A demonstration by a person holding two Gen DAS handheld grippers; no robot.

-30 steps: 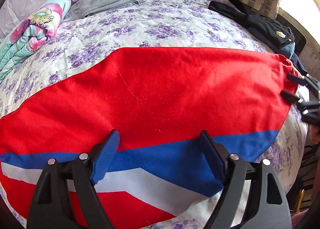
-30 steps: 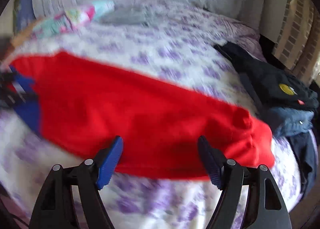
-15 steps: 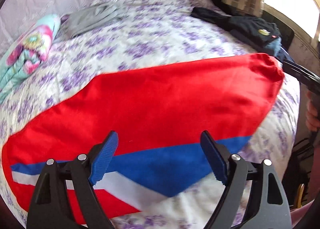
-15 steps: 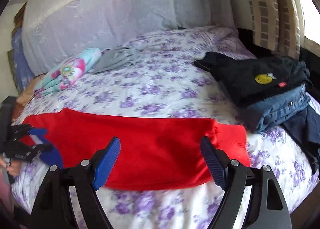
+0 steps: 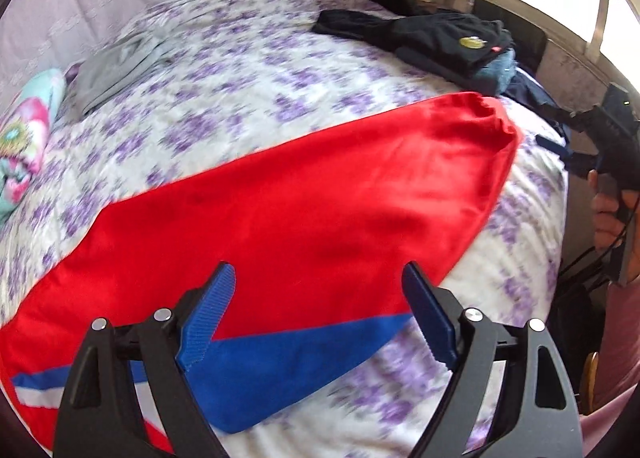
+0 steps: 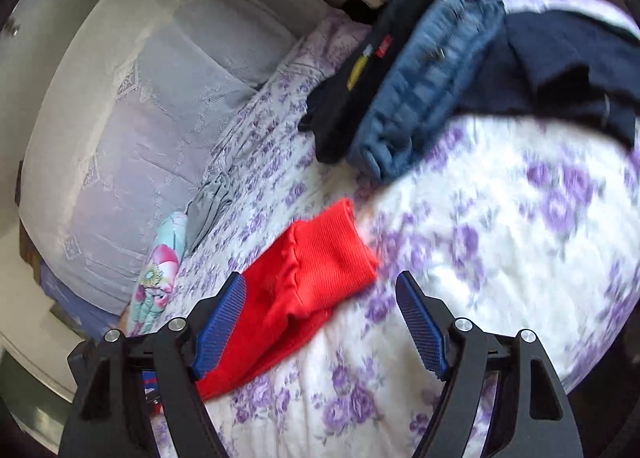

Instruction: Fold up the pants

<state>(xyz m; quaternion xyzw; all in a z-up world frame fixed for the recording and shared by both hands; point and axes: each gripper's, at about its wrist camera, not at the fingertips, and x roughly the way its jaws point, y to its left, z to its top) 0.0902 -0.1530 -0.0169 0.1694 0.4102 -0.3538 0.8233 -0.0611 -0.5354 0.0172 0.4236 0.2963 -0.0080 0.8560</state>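
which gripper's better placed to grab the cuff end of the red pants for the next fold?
Right, probably. The right gripper is open with the ribbed cuff just ahead between its fingers. The left gripper, also open, hovers over the blue-striped end of the red pants, far from that cuff.

Red pants (image 5: pixel 304 218) with a blue-and-white stripe lie flat across the near bed (image 5: pixel 248 70), ribbed cuff (image 6: pixel 336 250) rightward.

Purple-flowered bedspread (image 5: pixel 248 70) covers the bed. Dark clothes pile (image 5: pixel 440 38) sits near the window side, folded grey garment (image 5: pixel 116 70) beside a colourful floral blanket (image 5: pixel 20 142).
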